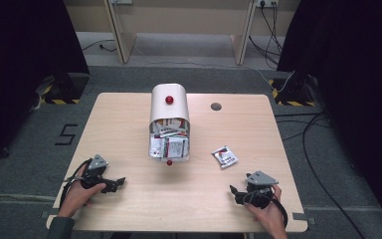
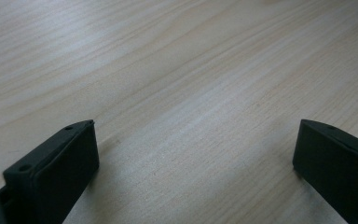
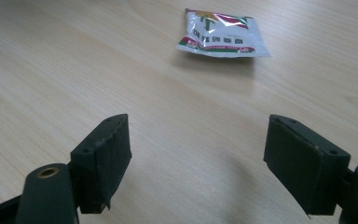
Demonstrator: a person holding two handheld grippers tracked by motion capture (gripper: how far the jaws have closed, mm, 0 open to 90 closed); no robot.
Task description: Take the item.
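A white box [image 1: 169, 122] with a rounded lid and a red knob lies open at the table's middle, packed with several small sachets [image 1: 168, 142]. One loose white sachet [image 1: 224, 156] with red and green print lies to its right; in the right gripper view the sachet [image 3: 221, 33] is ahead of the jaws. My left gripper [image 1: 118, 183] rests at the front left, open over bare wood [image 2: 196, 149]. My right gripper [image 1: 234, 191] sits at the front right, open, nothing between its jaws [image 3: 198, 163].
The wooden table [image 1: 129, 209] has a round grey cable hole [image 1: 216, 106] at the back right. Cables trail on the floor to the right. A pale desk frame [image 1: 179, 20] stands beyond the table.
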